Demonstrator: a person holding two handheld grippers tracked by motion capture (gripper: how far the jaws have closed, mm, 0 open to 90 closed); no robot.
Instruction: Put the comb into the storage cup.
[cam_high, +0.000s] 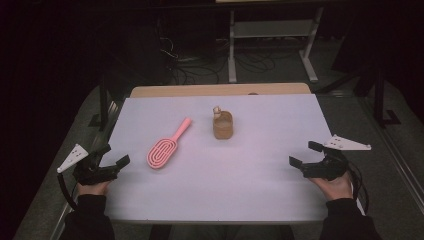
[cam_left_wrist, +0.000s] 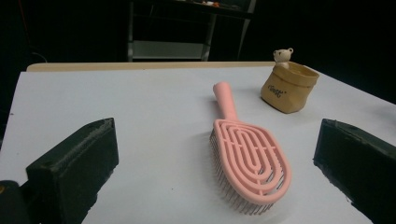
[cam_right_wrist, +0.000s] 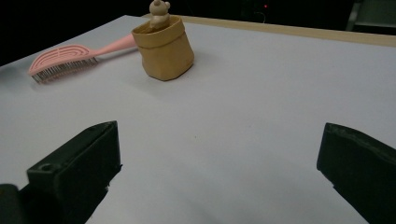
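Both tongs stood released with nothing between their jaws. The left gripper (cam_high: 113, 156) rested at the near left edge of the white table (cam_high: 215, 190), just short of the pink hairbrush (cam_high: 165, 148), which lay bristles down. The right gripper (cam_high: 305, 154) sat well apart on the brush's far side. Beside the brush's handle stood a tan pouch (cam_high: 223, 126) with a small bear figure (cam_left_wrist: 282, 55) at its rim.

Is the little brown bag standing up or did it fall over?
Standing up. The brown bag sits on its flat bottom on the white table, its open top facing up and a tiny bear peeking out of it.
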